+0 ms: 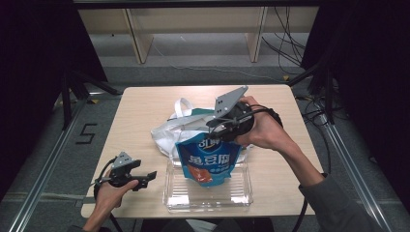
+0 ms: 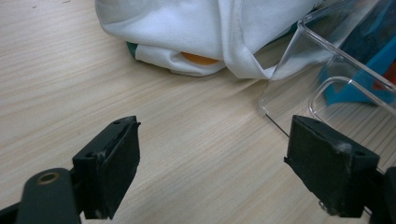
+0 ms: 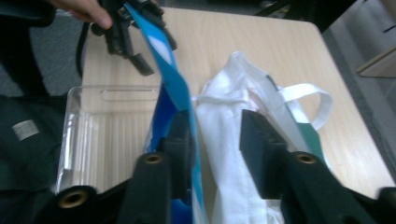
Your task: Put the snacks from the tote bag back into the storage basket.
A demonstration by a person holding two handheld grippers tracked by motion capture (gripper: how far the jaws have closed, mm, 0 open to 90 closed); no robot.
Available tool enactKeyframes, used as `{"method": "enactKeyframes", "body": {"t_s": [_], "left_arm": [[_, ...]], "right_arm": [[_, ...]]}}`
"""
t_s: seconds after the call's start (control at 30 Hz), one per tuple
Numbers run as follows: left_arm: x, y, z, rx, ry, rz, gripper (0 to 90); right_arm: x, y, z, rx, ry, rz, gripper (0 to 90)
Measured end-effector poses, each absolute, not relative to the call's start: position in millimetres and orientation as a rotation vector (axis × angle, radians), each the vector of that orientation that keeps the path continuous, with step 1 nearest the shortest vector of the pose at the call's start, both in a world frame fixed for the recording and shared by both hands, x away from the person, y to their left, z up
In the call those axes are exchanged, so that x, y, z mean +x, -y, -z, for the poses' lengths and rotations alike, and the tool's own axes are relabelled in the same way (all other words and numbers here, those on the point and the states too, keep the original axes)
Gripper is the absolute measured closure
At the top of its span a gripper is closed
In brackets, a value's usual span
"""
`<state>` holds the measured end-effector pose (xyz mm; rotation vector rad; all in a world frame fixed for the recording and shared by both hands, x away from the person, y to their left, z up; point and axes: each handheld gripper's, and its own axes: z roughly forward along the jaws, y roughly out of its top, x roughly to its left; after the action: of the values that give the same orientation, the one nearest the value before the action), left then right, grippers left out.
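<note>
Right gripper (image 1: 223,129) open-jawed beside blue foil snack pouch (image 1: 208,162), which stands in clear plastic tray (image 1: 241,195); crumpled white cloth bag (image 1: 167,133) just behind. Left gripper (image 1: 147,179) open, idle.

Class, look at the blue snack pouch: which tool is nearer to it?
Right. The right tool is at the blue snack pouch's top edge, over the clear tray; the left tool hovers apart, left of the tray.

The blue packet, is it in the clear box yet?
Partly: the packet stands tilted, bottom inside the box, top at the right gripper.

We cannot read the blurred blue pouch (image 3: 175,88) print — white bag (image 2: 201,32) hides most of an orange item (image 2: 200,58).
</note>
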<state>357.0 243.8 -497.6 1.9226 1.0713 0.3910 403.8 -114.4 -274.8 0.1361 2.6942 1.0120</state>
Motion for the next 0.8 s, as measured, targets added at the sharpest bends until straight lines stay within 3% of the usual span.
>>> {"method": "enactKeyframes", "body": {"t_s": [0.27, 0.8], "left_arm": [[357.9, -243.8, 497.6, 1.916, -1.074, -0.388, 16.8], [358.3, -244.2, 498.8, 1.914, -1.079, -0.39, 16.8]], "right_arm": [[399.8, 136.2, 268.9, 0.201, -2.619, -1.111, 45.8], [384.0, 192.4, 276.2, 0.334, -2.56, -1.181, 41.5]]}}
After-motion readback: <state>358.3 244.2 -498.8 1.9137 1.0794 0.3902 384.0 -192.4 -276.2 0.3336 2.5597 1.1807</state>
